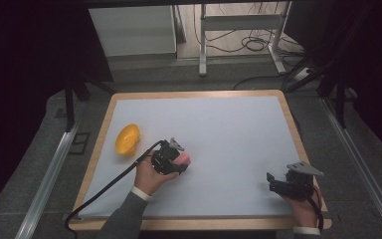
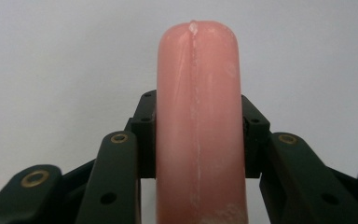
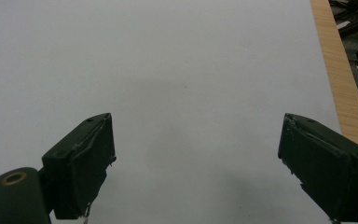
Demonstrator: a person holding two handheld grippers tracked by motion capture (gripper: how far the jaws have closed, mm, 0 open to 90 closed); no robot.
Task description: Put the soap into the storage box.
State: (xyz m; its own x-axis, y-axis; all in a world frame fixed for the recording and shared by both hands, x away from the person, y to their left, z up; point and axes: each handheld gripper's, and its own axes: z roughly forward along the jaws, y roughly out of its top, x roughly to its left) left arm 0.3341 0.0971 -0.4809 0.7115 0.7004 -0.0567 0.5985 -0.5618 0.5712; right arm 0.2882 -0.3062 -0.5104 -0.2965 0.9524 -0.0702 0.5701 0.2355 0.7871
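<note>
The left claw (image 2: 198, 135) clamps a smooth pink sausage (image 2: 198, 116), rounded and seamed, above the bench (image 1: 229, 134) left of its middle. The right claw (image 3: 196, 163) gapes wide, empty, near the right edge. A glossy yellow bowl (image 1: 127, 139) sits near the left edge.

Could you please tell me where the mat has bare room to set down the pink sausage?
The white mat is bare between the left gripper holding the pink sausage and the open right gripper, and along its far edge. Only the yellow bowl crowds the left.

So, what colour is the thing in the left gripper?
Pale pink sausage, clearest in the left gripper view.
</note>
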